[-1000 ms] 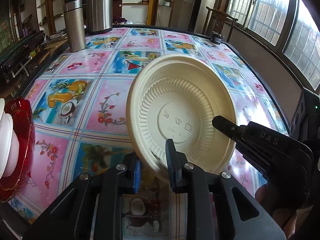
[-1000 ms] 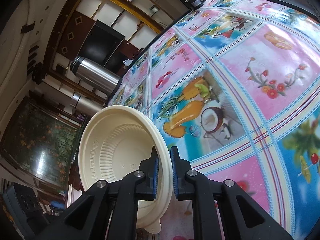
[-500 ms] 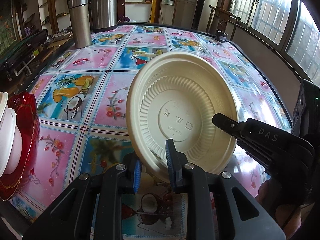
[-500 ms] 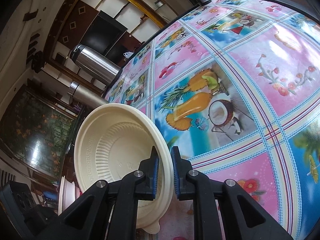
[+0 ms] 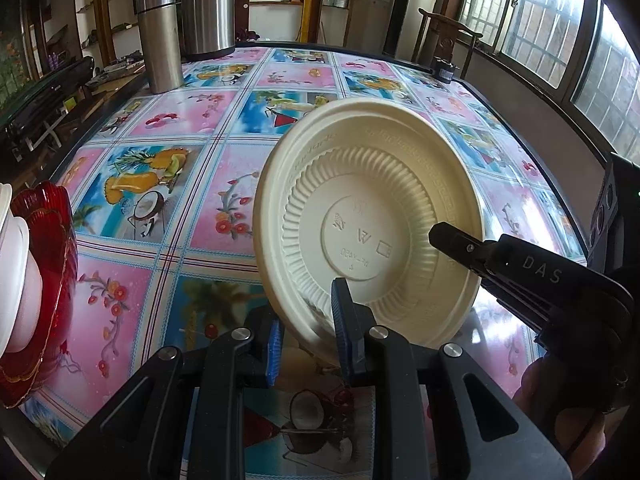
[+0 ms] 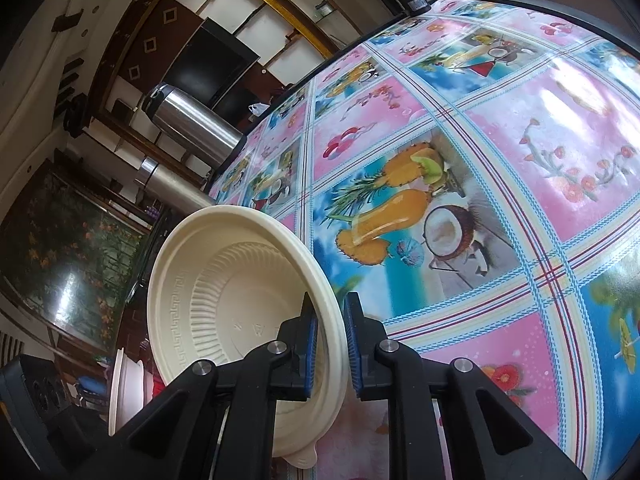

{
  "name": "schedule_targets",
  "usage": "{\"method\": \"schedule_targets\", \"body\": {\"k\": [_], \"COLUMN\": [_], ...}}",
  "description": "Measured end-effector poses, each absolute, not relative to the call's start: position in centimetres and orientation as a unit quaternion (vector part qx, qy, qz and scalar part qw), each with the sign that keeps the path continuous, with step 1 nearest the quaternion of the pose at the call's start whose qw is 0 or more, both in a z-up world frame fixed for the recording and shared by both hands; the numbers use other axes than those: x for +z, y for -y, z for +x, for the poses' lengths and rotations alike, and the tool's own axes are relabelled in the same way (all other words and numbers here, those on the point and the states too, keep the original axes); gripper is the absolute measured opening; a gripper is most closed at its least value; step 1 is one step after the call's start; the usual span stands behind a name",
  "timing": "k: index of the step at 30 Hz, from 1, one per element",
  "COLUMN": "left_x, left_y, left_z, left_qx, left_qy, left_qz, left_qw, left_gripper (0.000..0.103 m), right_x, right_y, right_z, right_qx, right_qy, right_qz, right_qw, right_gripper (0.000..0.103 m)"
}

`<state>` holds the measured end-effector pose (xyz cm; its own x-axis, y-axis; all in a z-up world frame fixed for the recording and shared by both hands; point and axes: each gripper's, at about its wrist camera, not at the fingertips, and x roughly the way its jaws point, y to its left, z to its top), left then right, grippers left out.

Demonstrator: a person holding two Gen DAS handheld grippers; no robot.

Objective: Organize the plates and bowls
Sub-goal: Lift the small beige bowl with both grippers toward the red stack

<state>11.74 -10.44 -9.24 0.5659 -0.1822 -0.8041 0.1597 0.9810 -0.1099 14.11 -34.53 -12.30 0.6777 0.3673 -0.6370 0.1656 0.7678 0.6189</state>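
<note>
1. The rim of a cream plastic bowl point(image 6: 240, 304) is pinched between the blue-padded fingers of the right gripper point(image 6: 331, 344); the bowl is held on edge above the table point(image 6: 500, 140).
2. The left gripper point(image 5: 306, 340) is set around the same bowl's lower rim point(image 5: 368, 224), with one finger in front of its ribbed underside and the other behind; whether the pads press the rim cannot be told.
3. In the left wrist view, the right gripper point(image 5: 440, 236) is seen entering from 3 o'clock.
4. A red glass dish point(image 5: 52, 280) holding white bowls point(image 5: 16, 280) lies at 9 o'clock.
5. A steel flask point(image 5: 160, 40) and a larger steel pot point(image 5: 208, 8) stand at 11 o'clock, well apart from the bowl.
6. The middle of the flowered tablecloth is hidden by the tilted bowl.
</note>
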Motion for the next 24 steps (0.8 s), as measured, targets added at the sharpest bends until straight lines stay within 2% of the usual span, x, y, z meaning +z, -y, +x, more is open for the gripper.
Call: {"method": "schedule_targets", "body": {"k": [24], "left_x": [-9.35], "left_y": [10.31], "left_z": [11.66], "left_qx": [-0.098], "left_qy": [-0.455], "left_qz": [-0.014], "left_qw": [0.885], "left_gripper": [0.021], "right_x": [-12.24], "right_y": [34.55], "right_z": [14.17], "right_qx": [0.059], "right_qy": [-0.397], "right_qz": [0.335], "right_qw": [0.852], "right_gripper": [0.018]}}
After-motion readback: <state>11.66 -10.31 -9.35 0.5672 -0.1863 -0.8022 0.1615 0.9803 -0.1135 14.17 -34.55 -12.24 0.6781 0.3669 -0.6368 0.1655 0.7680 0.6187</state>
